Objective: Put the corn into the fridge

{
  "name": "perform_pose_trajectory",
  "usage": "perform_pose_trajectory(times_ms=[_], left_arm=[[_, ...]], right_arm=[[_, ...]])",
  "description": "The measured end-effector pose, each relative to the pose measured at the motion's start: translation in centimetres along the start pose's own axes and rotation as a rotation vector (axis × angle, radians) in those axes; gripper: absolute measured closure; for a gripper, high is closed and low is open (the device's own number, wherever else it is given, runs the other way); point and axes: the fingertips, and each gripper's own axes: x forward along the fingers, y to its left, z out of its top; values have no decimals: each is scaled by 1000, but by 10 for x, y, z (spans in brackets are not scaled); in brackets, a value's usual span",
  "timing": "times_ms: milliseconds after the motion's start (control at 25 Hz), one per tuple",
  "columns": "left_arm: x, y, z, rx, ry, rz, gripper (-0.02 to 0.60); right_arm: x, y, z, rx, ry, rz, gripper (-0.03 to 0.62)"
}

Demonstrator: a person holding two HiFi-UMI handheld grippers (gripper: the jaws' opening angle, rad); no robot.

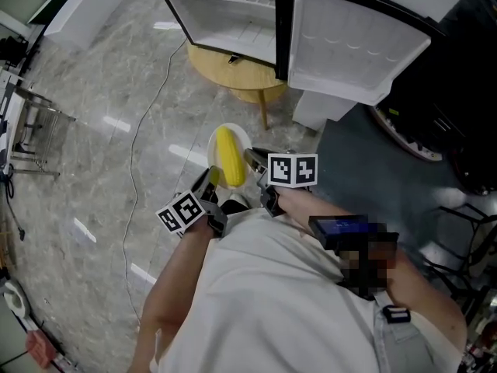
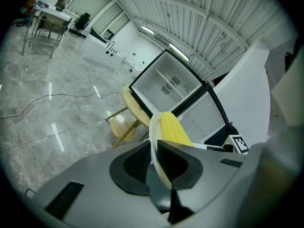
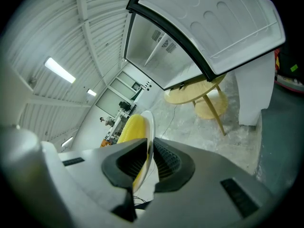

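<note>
While the corn (image 1: pixel 229 155) lies on a plate (image 1: pixel 242 137) clamped by the left hand-held gripper (image 1: pixel 211 179) and right hand-held gripper (image 1: pixel 253 160), the carry is judged under way, and a level reach into the open fridge (image 1: pixel 233 29) is called for.

A round wooden table (image 1: pixel 227 76) stands on grey marble floor (image 1: pixel 85 185).
</note>
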Motion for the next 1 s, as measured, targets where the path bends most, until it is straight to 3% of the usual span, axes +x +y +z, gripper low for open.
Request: perform_pose_trajectory(times_ms=[680,1000], left_arm=[[-5,24,17,-52,6,40,537],[6,32,43,-61,14,27,537]], right_arm=[[30,8,-1,20,62,-12,546],[50,13,16,22,60,-19,546]])
